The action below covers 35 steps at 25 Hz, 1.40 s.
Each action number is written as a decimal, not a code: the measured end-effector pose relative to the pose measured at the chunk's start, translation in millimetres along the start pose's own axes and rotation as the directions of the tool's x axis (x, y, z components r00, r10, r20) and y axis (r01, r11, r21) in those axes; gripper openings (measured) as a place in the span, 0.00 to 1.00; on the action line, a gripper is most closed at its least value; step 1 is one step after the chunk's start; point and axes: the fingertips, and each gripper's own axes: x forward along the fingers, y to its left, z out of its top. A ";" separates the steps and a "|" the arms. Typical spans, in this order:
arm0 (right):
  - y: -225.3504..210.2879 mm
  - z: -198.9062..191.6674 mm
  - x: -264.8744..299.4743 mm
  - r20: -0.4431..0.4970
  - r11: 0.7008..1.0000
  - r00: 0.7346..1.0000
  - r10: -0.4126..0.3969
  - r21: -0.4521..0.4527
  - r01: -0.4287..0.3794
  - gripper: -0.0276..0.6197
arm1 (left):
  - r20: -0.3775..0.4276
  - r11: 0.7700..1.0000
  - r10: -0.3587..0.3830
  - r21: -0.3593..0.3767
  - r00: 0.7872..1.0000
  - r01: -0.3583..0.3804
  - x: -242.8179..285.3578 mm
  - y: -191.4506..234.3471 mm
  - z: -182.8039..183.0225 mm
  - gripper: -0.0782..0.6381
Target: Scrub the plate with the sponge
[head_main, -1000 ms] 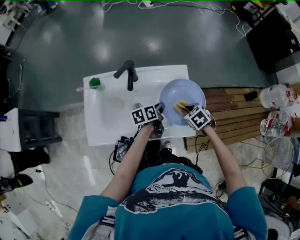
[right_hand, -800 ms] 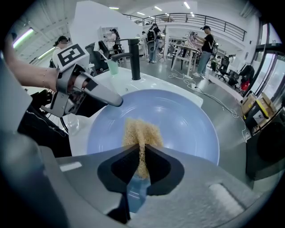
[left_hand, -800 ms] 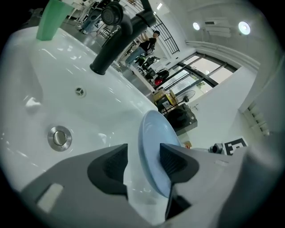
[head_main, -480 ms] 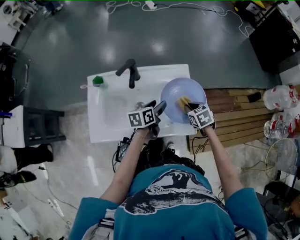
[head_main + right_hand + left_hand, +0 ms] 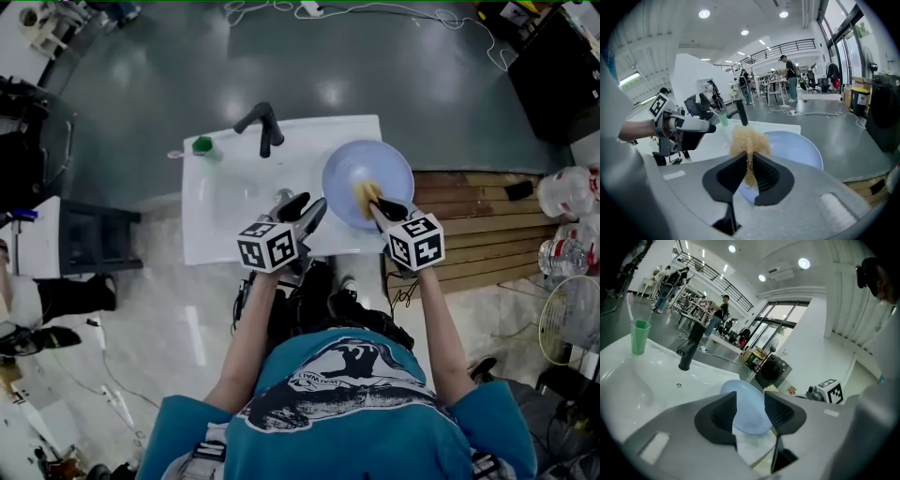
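Table: You stood at a white table (image 5: 214, 234) with a sink basin (image 5: 234, 197) sunk in it. A black faucet (image 5: 265, 128) was at its far edge and a green cup (image 5: 202, 145) on its far left corner.
Plate: The pale blue plate (image 5: 370, 164) sat on the right end of the table, just right of the faucet, hollow side up.
Sponge: The tan sponge (image 5: 749, 138) was over the near part of the plate. Neither view showed whether it touched the plate or hung just above it.
Right gripper: Your right gripper (image 5: 750, 158) had its jaws closed on the sponge. They pinched its lower part thin, and the rest puffed out past the tips.
Left gripper: Your left gripper (image 5: 306, 208) hung over the near edge of the table, just left of the plate's rim. Its jaws stood apart and were closing, with the pads pressing on nothing. The plate showed through the gap beyond the tips. You could not tell whether its rim reached in between them.
Spacing: The two grippers were side by side and apart from each other, both pointing away from you.
Surroundings: Wooden planks (image 5: 478, 220) lay on the floor right of the table.
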 end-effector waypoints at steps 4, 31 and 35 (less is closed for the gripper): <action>26.1 4.1 -28.0 0.085 0.999 0.995 0.050 0.004 -0.050 0.10 | 0.028 1.000 -0.013 0.027 1.000 0.013 -21.3 -31.4 -9.1 0.36; 103.5 -70.6 -85.6 0.113 0.972 0.967 0.229 0.024 -0.233 0.10 | 0.090 0.990 0.143 -0.021 0.986 -0.141 -148.2 -84.6 -86.7 0.27; 128.0 -67.0 -85.6 0.128 0.973 0.965 0.227 0.008 -0.230 0.10 | 0.102 0.992 0.128 -0.012 0.987 -0.127 -165.6 -81.4 -87.4 0.24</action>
